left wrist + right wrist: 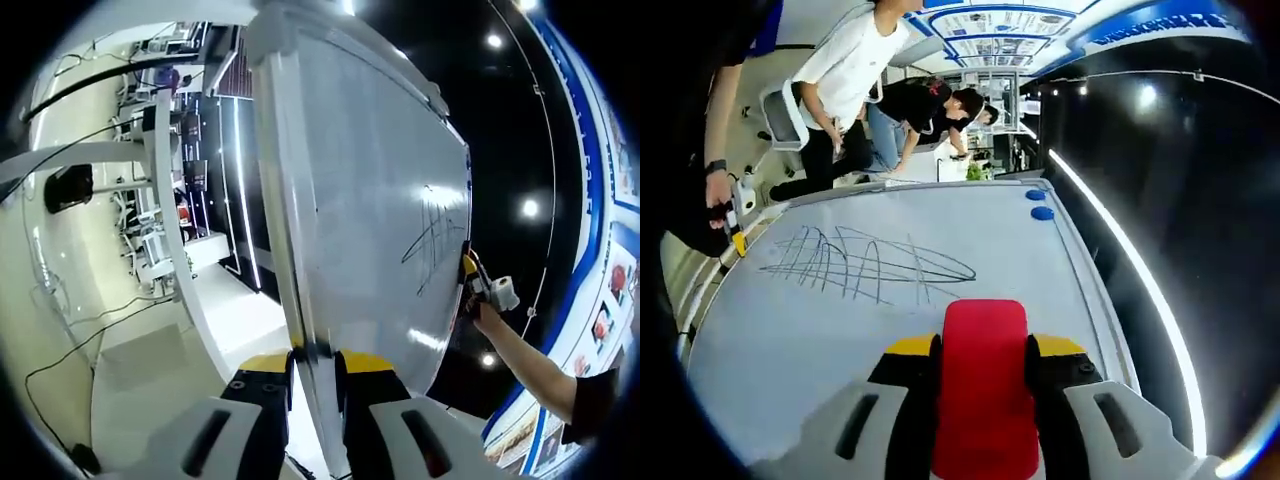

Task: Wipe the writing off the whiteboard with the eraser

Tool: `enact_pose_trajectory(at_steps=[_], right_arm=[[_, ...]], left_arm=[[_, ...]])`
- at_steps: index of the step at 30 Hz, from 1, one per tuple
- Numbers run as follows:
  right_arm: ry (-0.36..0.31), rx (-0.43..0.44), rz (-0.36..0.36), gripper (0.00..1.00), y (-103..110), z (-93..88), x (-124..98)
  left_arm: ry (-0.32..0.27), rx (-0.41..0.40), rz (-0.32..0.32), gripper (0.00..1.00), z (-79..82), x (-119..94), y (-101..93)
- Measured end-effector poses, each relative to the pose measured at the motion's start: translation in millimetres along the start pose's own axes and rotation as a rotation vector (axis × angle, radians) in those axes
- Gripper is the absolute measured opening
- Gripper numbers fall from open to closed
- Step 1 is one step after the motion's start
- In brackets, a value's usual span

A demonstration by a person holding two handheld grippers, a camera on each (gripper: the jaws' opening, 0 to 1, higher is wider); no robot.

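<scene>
Red eraser [983,385] between right tongs [983,360], against scribbled whiteboard [1060,280].

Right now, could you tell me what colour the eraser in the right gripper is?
The eraser is red; it shows best in the right gripper view.

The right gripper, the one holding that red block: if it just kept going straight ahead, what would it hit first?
Probably the whiteboard itself: the right gripper, shut on the red eraser, points along the board toward the scribbled writing. Depth is hard to judge here.
</scene>
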State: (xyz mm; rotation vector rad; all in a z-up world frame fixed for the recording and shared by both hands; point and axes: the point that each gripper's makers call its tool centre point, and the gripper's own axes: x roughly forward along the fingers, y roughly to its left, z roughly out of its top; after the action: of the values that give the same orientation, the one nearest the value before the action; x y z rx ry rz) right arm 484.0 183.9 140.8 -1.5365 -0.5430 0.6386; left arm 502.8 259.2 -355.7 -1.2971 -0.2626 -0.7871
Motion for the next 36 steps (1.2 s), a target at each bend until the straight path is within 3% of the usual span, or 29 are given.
enact_pose_trajectory(at_steps=[11, 21, 27, 36], right_arm=[[0.021, -0.001, 0.011, 0.37, -16, -1.6, -8], [0.069, 0.068, -0.055, 0.37, -14, -40.4, -51], [0.113, 0.006, -0.026, 0.37, -12, -33.3, -41], [0.084, -0.022, 0.006, 0.37, -14, 1.5, 1]], left_arm=[[0.011, 0.005, -0.012, 0.19, -0.3, 0, 1.0], [0.016, 0.008, -0.006, 0.19, -0.1, 0, 1.1], [-0.010, 0.007, -0.006, 0.19, 1.7, -1, 0.1], [-0.002, 0.007, -0.010, 0.19, 0.1, -1, -1.5]])
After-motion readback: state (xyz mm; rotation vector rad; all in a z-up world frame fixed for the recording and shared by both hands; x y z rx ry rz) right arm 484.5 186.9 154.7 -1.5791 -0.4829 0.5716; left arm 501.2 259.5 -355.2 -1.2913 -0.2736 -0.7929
